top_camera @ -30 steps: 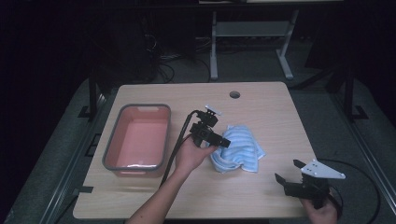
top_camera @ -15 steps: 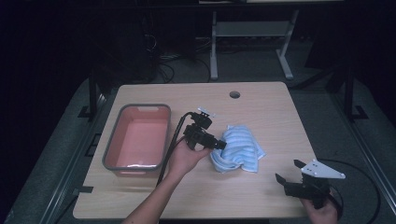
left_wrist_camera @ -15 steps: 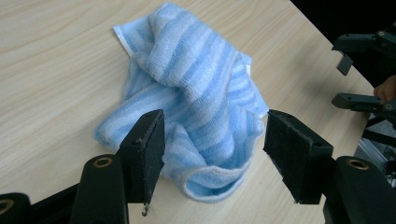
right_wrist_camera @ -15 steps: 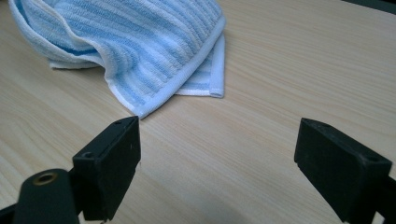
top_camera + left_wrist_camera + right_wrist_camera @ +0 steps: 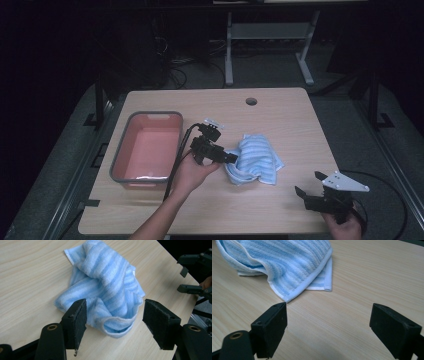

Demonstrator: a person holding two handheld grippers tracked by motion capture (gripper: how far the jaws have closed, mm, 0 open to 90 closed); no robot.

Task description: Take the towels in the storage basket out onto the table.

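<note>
**Towel lies loose between two pairs of tongs**

The towel (image 5: 254, 161), blue and white striped, lies crumpled on the table (image 5: 280, 120), a little right of the middle. In the left gripper view the towel (image 5: 105, 287) shows bunched into folds, with a rolled hem facing the camera.

The left tongs (image 5: 231, 158) sit at the towel's left edge, held in the left hand (image 5: 192, 172), and point at the cloth. Their jaws have just been opening. In the left gripper view the left tongs (image 5: 113, 317) stand apart, the towel's near fold lying in the gap beyond them; the pads (image 5: 79, 317) do not press on the cloth, so nothing is held.

The right tongs (image 5: 309, 186) rest near the table's right front corner, well apart from the towel, held in the right hand (image 5: 342, 227). A grey plate (image 5: 345, 182) sits on top of them. In the right gripper view the right tongs (image 5: 328, 327) stand wide apart over bare wood, with the towel (image 5: 287, 262) farther off and one flat corner of it pointing toward the left jaw.

A pink tub (image 5: 148, 150) with a grey rim stands on the left part of the table, near the left hand. A cable (image 5: 175, 160) runs from the left tongs along the tub's right side. A round hole (image 5: 251, 101) marks the table's far edge.
</note>
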